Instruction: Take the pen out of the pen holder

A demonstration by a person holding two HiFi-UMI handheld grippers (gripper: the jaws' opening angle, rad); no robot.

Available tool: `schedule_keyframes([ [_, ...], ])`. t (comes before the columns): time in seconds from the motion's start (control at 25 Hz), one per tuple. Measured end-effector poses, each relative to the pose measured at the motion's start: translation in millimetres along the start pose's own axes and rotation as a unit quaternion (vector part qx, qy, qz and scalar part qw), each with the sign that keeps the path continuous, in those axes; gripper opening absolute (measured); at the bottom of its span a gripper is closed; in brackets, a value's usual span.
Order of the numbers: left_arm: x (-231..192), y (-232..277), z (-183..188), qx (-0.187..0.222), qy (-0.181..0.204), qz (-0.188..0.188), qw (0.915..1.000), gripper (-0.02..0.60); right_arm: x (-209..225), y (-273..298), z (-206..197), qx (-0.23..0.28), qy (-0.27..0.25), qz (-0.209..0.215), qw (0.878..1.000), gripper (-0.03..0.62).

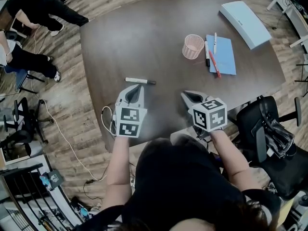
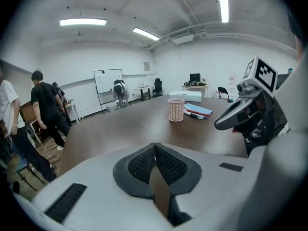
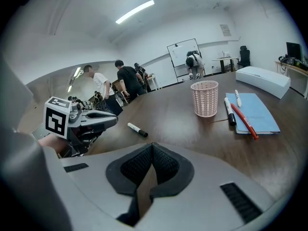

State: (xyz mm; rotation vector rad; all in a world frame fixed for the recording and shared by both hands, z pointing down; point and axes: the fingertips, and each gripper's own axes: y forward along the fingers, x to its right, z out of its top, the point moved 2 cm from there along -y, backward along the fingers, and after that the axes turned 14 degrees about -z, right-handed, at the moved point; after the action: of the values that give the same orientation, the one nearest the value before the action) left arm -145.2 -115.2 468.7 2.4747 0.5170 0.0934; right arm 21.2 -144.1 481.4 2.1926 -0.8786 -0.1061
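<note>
Head view, from the left: the left claw (image 1: 136,87) is clenched with nothing between its jaws, over the near part of the tabletop (image 1: 144,32). A pen (image 1: 140,81), white with a black cap, lies flat at its twelve o'clock, just beside the tips. The right claw (image 1: 186,96) is likewise clenched and empty. At its twelve o'clock, well apart, the pink mesh pen holder (image 1: 193,46) stands upright. At the holder's three o'clock lies a blue notebook (image 1: 224,57), with a black marker (image 1: 207,53) along its left edge and a red pen (image 1: 214,64) and a slim white pen (image 1: 214,42) on it. A white box (image 1: 245,23) sits at the notebook's one o'clock.
</note>
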Motion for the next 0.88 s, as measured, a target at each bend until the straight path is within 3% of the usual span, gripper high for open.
schedule_keyframes([
  [0.44,-10,-23,-14,0.037,-0.152,0.021,0.9874,0.029,2,-1,5,0.016,-0.003,-0.014,1.0,0.018],
  [0.64,-12,-31,-17,0.055,-0.199,0.025,0.9782,0.029,2,-1,7,0.022,-0.008,-0.019,1.0,0.018],
  [0.88,-9,-39,-29,0.059,-0.217,0.04,0.9735,0.029,2,-5,11,0.035,-0.016,-0.026,0.999,0.018],
])
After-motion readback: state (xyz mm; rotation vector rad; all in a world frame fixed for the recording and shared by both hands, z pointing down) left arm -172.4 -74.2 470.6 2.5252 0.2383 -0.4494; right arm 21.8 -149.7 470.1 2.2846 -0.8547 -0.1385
